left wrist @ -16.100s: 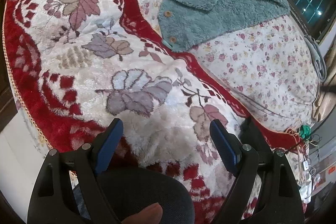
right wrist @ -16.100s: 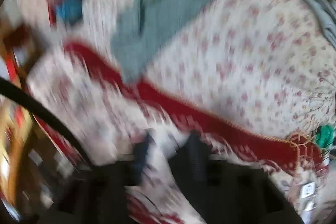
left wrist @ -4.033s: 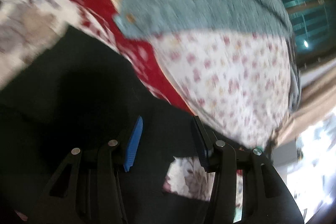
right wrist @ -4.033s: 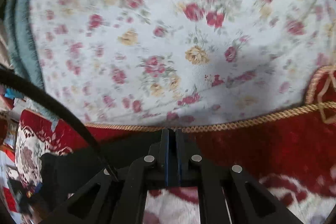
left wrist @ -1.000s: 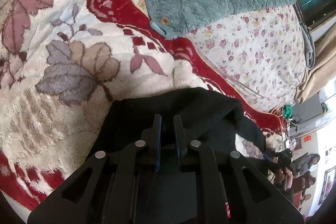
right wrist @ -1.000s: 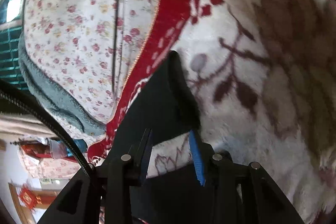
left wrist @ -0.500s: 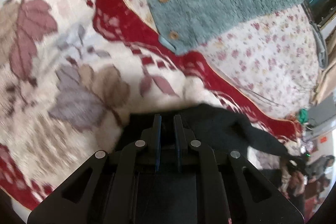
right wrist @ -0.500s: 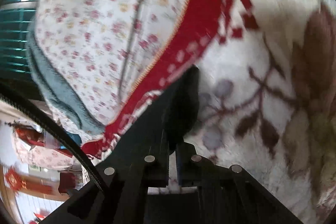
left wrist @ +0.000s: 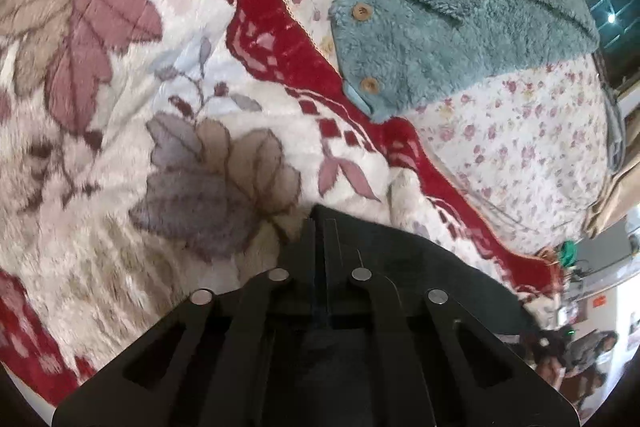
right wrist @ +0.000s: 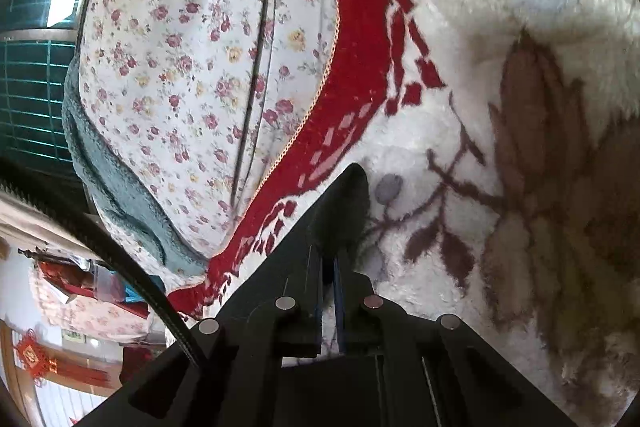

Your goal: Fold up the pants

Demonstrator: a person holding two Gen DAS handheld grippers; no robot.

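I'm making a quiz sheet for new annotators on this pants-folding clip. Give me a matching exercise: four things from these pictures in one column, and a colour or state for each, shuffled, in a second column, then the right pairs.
Things
1. pants
2. fleece garment
3. plush blanket
4. left hand-held gripper

Colour or state
A. teal, with wooden buttons
B. shut on black cloth
C. black, lying on the blanket
D. white with a red border and leaf pattern

Pairs: 1-C, 2-A, 3-D, 4-B
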